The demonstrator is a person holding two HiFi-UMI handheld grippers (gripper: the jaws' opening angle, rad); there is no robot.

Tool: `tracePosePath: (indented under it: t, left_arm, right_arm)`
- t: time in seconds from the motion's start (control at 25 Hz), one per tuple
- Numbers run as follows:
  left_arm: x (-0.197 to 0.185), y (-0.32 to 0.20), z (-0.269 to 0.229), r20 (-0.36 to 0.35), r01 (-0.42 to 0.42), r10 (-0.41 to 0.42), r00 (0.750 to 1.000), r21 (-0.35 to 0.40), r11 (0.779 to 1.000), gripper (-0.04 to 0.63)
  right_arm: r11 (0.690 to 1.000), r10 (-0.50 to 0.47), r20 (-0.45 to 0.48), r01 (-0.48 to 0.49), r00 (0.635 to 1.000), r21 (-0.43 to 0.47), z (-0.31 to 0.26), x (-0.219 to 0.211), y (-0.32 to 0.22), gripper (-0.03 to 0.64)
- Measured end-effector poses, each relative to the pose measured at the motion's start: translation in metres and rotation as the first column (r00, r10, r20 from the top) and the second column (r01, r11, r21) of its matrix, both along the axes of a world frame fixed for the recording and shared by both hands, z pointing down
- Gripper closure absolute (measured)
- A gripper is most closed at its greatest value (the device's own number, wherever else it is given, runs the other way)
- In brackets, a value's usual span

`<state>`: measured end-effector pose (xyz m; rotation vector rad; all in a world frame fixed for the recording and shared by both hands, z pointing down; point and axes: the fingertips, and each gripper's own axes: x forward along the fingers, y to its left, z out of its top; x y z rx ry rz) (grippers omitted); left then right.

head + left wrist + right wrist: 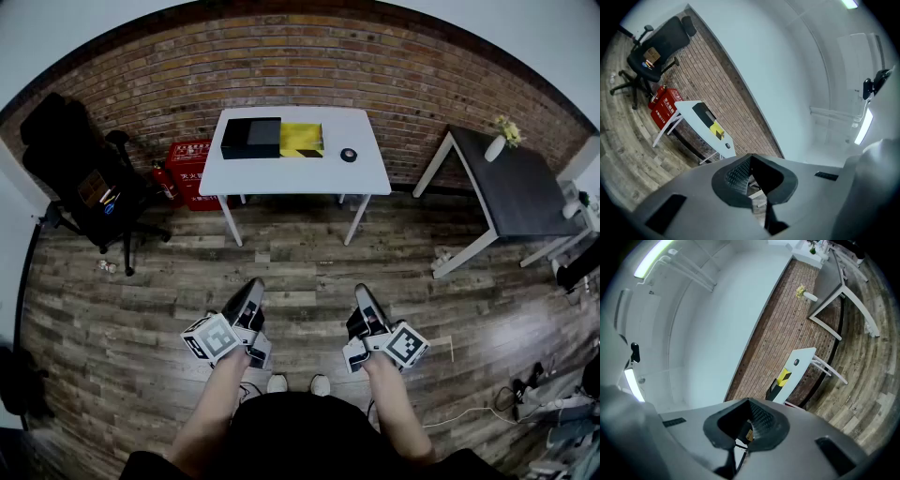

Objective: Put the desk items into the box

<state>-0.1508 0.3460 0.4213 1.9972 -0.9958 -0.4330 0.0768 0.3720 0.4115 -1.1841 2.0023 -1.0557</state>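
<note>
Far ahead stands a white table (295,178) against the brick wall. On it lie a black box (250,138), a yellow and black item (302,139) beside it, and a small round black item (349,155). My left gripper (253,287) and right gripper (363,293) hang low over the wooden floor, close to my body and far from the table. Both are shut, with nothing between their jaws. The left gripper view shows the table (686,108) small and distant, with the black box (703,112) on it. The right gripper view shows the yellow item (783,377).
A black office chair (80,173) stands at the left and a red crate (192,173) sits under the table's left end. A dark grey table (516,187) with a white vase (495,147) stands at the right. Cables and a power strip (544,403) lie at the lower right.
</note>
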Motion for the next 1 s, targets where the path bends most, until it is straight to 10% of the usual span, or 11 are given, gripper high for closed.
tracePosePath:
  t: [1.0]
  left_arm:
    - [-0.038, -0.003, 0.001, -0.007, -0.055, 0.055, 0.998, 0.004, 0.998, 0.583]
  right_arm:
    - [0.999, 0.047, -0.016, -0.047, 0.999, -0.009, 0.003, -0.028, 0.008, 0.597]
